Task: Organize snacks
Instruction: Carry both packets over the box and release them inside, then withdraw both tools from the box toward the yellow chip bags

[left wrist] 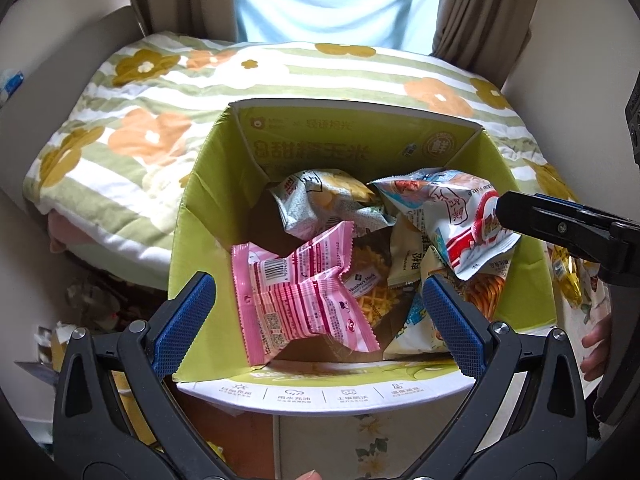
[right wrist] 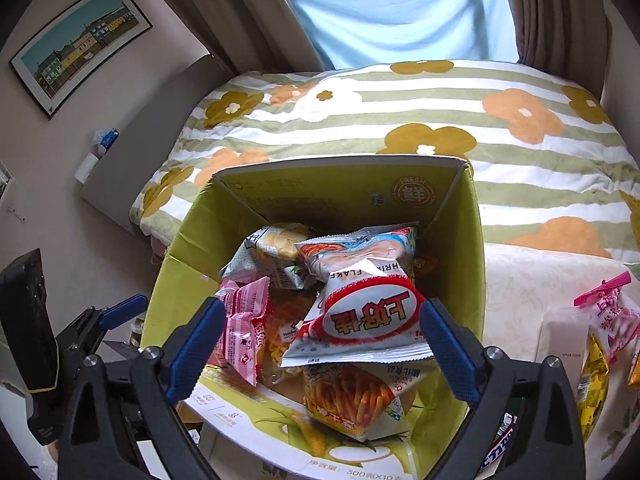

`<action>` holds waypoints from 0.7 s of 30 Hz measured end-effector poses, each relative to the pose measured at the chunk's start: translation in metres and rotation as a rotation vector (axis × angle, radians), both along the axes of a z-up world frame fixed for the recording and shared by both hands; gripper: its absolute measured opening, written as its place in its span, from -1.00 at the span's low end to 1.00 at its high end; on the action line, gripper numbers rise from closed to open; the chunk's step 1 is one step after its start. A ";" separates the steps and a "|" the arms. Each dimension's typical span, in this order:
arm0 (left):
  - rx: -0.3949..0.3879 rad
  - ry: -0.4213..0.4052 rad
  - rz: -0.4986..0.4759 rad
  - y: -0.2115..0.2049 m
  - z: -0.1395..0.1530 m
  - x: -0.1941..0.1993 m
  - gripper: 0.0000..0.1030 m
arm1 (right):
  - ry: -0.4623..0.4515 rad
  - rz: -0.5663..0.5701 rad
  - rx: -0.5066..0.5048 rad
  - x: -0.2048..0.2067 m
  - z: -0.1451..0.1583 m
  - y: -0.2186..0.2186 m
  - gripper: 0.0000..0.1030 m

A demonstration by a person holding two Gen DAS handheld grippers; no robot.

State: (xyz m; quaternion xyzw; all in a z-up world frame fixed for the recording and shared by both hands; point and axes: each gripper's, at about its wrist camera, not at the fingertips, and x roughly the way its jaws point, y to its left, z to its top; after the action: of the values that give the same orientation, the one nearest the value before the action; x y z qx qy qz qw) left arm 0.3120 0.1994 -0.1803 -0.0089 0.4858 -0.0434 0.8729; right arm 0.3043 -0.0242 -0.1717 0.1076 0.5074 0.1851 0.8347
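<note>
Left wrist view looks down into a green cardboard box with open flaps (left wrist: 192, 216) that stands in front of a bed with a flower-striped quilt (left wrist: 132, 92). Several snack packets already lie inside it: a pink striped packet with a barcode (left wrist: 304, 292), a pale packet with chips printed on it (left wrist: 320, 200), and on top a white shrimp-flake packet with a red oval label (right wrist: 368, 316). The left claw (left wrist: 320, 316) stands wide above the pink packet and holds nothing. The right claw (right wrist: 324, 340) is also wide; the shrimp-flake packet lies between its blue pads (right wrist: 448, 344), but they do not press it, so I judge it is just released into the box.

Much of the sorting seems done, but not all. On the bench with a cream cloth (right wrist: 520, 292), right of the box, some packets wait, a pink one (right wrist: 608, 316) and a yellow one (right wrist: 596, 380).

The bottom of the box is covered, so I cannot count the packets. The packets on the bench are cut off by the picture edge.
</note>
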 end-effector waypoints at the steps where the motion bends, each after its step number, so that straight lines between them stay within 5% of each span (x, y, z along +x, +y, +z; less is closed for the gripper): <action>1: -0.001 -0.001 -0.003 0.000 0.001 -0.001 0.99 | 0.004 -0.005 -0.002 -0.001 0.001 0.000 0.87; 11: -0.023 -0.014 -0.027 -0.010 0.012 -0.011 0.99 | -0.026 0.003 0.006 -0.024 0.023 -0.009 0.87; 21: -0.023 -0.063 -0.034 -0.063 0.035 -0.030 0.99 | -0.126 0.000 0.012 -0.053 0.056 -0.068 0.87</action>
State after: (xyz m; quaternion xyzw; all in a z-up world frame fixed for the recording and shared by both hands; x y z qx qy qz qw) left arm 0.2815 0.1369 -0.1452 -0.0091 0.4578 -0.0641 0.8867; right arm 0.2513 -0.0924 -0.1154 0.1006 0.4526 0.1943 0.8645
